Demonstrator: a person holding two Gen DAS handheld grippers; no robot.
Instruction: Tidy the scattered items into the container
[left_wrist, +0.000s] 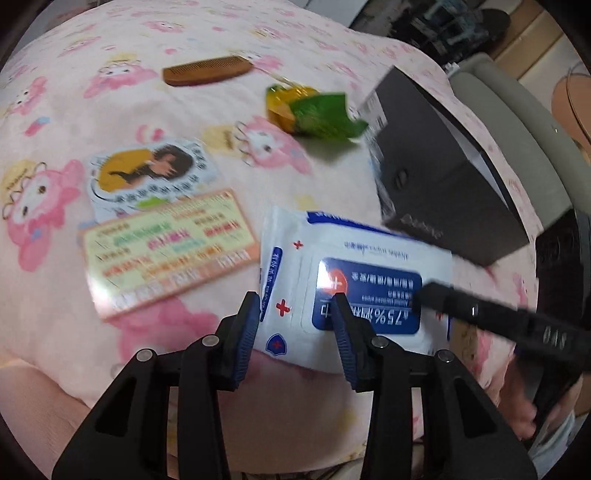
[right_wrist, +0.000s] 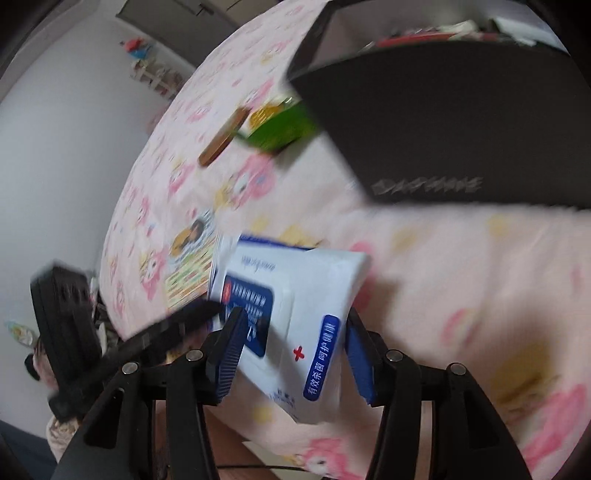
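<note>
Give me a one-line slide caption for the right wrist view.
Right gripper open around a white wipes pack on the pink bedsheet, the dark box waiting just beyond.

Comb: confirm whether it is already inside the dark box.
No, the comb lies on the pink bedding, apart from the dark box.

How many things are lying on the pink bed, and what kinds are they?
Combs: 1, comb
Snack packets: 1, green packet
Cards: 2, picture card and chart card
Wipes packs: 1, wipes
Boxes: 1, dark box
Total: 6
</note>
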